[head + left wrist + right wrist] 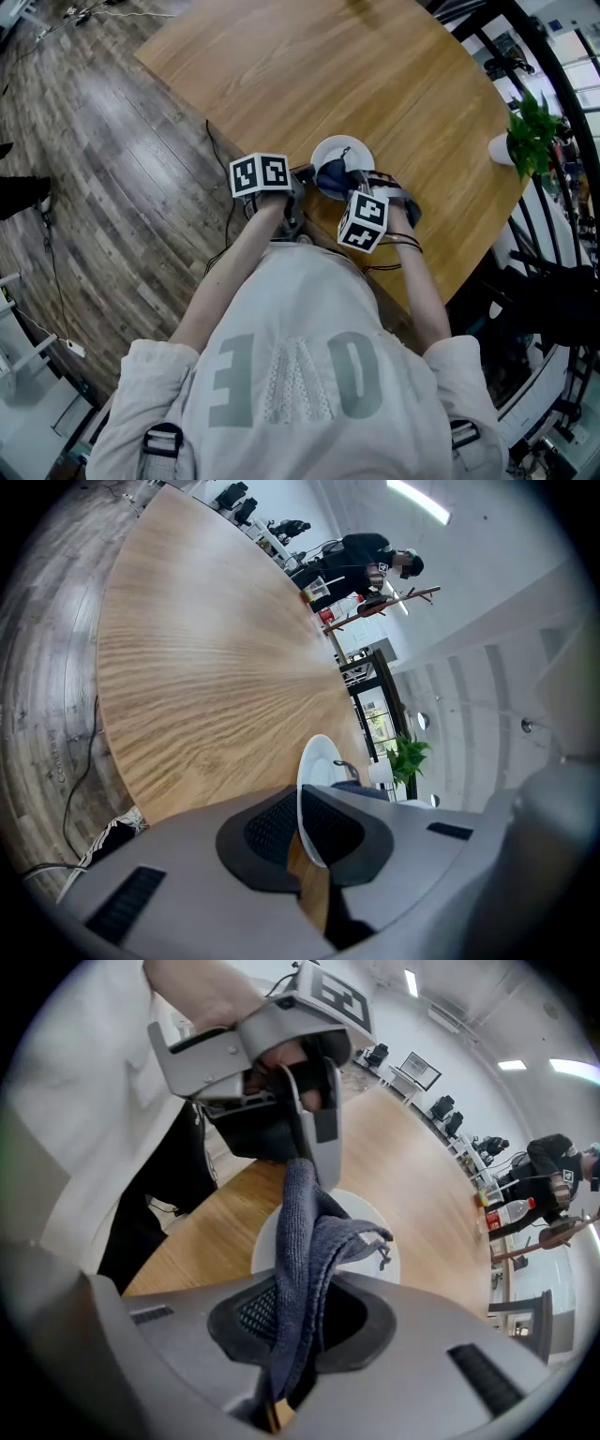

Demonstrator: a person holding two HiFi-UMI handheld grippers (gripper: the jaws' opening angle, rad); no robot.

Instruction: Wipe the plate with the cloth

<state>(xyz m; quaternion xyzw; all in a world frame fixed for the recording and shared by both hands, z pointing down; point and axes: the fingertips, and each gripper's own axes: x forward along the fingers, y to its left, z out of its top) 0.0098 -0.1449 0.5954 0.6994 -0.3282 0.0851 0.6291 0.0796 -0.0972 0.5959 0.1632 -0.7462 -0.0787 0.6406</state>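
The left gripper (302, 834) was clamped tight on the near rim of the round white ceramic plate (319, 758), which sat close to the person's edge of the light wooden table (206, 667). The right gripper (298, 1321) had the dark blue-grey microfibre cloth (307, 1241) pinched between its jaws. The cloth was bunched up right over the plate's middle.
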